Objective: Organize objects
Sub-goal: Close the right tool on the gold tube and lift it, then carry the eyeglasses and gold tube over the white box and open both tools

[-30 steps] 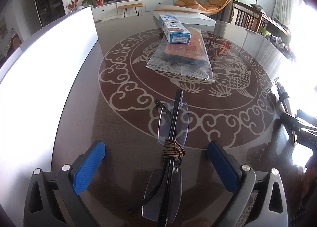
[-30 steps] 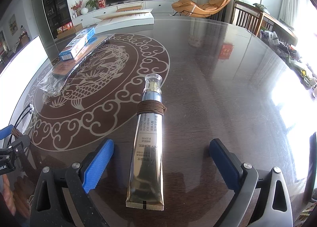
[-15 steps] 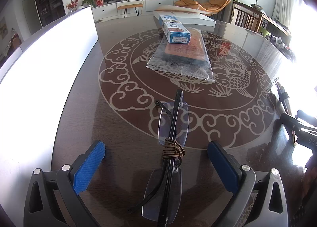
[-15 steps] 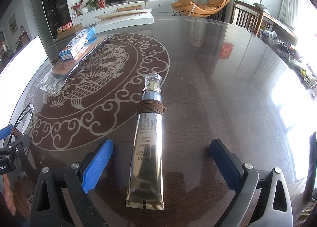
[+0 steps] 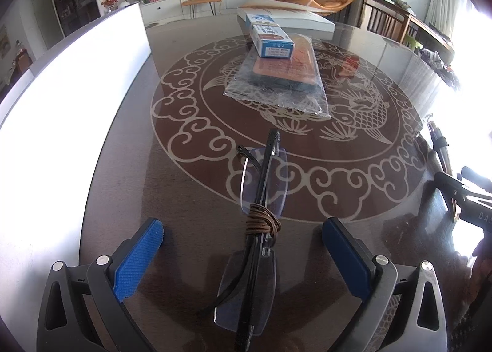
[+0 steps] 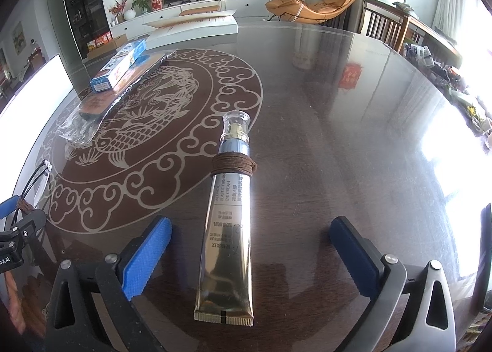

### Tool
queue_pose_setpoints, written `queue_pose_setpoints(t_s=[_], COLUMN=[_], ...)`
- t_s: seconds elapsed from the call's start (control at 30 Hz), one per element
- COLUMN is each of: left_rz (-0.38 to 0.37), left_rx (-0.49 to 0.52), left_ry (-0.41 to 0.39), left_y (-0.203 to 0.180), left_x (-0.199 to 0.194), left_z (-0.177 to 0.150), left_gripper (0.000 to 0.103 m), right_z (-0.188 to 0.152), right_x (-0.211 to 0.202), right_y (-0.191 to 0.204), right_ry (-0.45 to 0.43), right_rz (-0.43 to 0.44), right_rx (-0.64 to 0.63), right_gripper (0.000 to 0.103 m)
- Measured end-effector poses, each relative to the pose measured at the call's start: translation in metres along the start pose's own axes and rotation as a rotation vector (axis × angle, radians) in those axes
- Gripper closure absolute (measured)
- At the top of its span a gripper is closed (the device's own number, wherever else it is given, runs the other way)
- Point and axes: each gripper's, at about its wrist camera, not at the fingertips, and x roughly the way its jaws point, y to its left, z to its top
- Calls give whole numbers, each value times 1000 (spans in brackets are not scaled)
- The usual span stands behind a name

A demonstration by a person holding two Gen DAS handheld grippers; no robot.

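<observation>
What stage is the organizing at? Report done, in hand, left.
Done: nothing shows as sorted. In hand: nothing; the left gripper straddles the glasses and the right gripper straddles the tube, both open. Left: both pickups, plus the box on the bag.

Left hand-held gripper (image 5: 243, 247) and right hand-held gripper (image 6: 250, 243) both gape wide (fingers level, low).

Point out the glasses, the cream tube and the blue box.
glasses (image 5: 263, 186), left wrist view, on the far lens.
cream tube (image 6: 227, 247), right wrist view, mid-body below the brown cord.
blue box (image 5: 270, 40), left wrist view, on its top face.
</observation>
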Motion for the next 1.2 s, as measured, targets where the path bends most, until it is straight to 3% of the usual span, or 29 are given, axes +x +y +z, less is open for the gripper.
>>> queue_pose_setpoints(t_s=[0.07,0.1,0.13,0.17,0.2,0.23,0.27,0.33,0.57,0.6,0.63,0.7,0.87,0.93,0.97,1.03,1.2], left_rz=[-24,-30,-25,-20,-20,-24,-32,-89,-203,-213,-212,-217,-223,-227,-233,-243,-250], left_rx=[41,47,43,33,34,42,41,11,-81,-84,-82,-83,-92,-96,-99,-106,-115], left_ry=[25,33,27,-2,-25,-37,-41,-48,-140,-154,-159,-161,-136,-136,-139,-149,-182], left_y=[-2,-1,0,0,-1,-2,-2,1,21,24,27,34,46,48,48,49,56], left_x=[1,2,1,-3,-7,-10,-13,-17,-68,-76,-83,-90,-97,-100,-103,-110,-134], left_z=[3,4,5,5,5,5,4,0,-18,-19,-20,-23,-40,-45,-47,-49,-52], left_gripper=[0,0,10,22,48,80,81,92,92,92,92,92,92,92,92,92,92], right_z=[6,10,14,19,22,25,27,26,38,41,43,43,29,25,23,21,16], right_x=[1,1,-1,-2,-2,-2,-2,-5,-56,-62,-67,-69,-50,-42,-37,-30,-20], right_y=[-3,-6,-9,-12,-15,-18,-22,-25,8,16,26,45,71,72,78,93,151], right_ry=[45,59,65,80,97,116,139,168,112,104,101,111,193,242,260,263,247], right_rz=[38,55,50,41,46,50,76,114,266,290,311,313,221,241,252,259,309], right_rx=[-13,-8,-6,-9,-1,10,27,58,61,50,36,-7,-113,-76,-78,-98,-190], right_gripper=[0,8,19,42,61,68,75,75,76,86,91,91,88,76,58,45,45])
